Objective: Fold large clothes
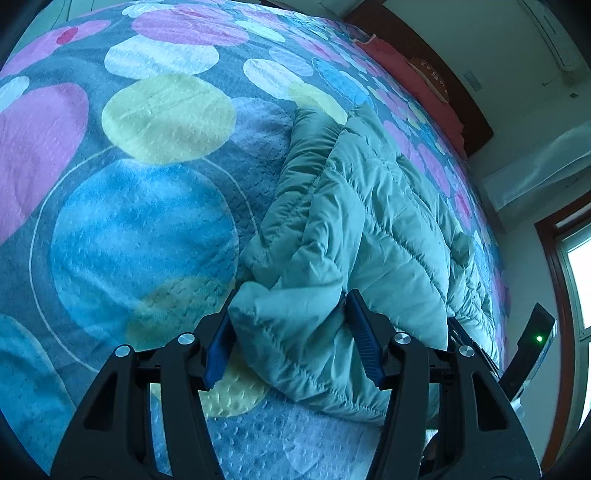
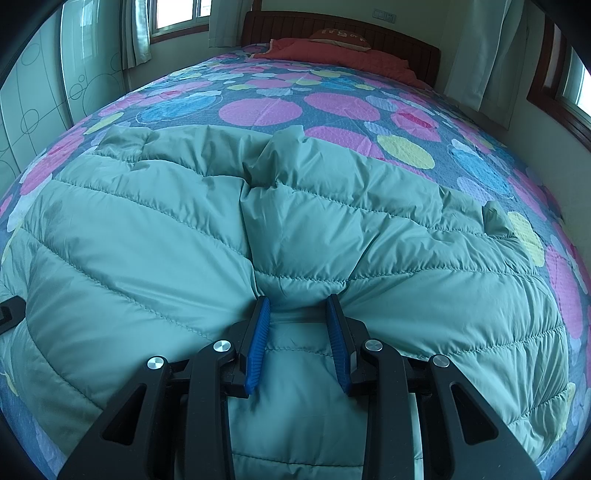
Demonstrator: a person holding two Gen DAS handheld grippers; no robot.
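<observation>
- Jacket (image 2: 303, 229), pale green and quilted, lies spread on the bed (image 2: 266, 110), over the bedspread with coloured circles.
- The left gripper (image 1: 288, 299) has its jaws closed on a puffy edge of the jacket (image 1: 332, 221); the fabric bulges between the blue pads (image 1: 364, 343).
- The right gripper (image 2: 298, 299) has its jaws pinching a fold of the jacket near the middle seam.
- A red pillow (image 2: 332, 55) rests by the wooden headboard (image 2: 369, 33), well apart from the jacket.
</observation>
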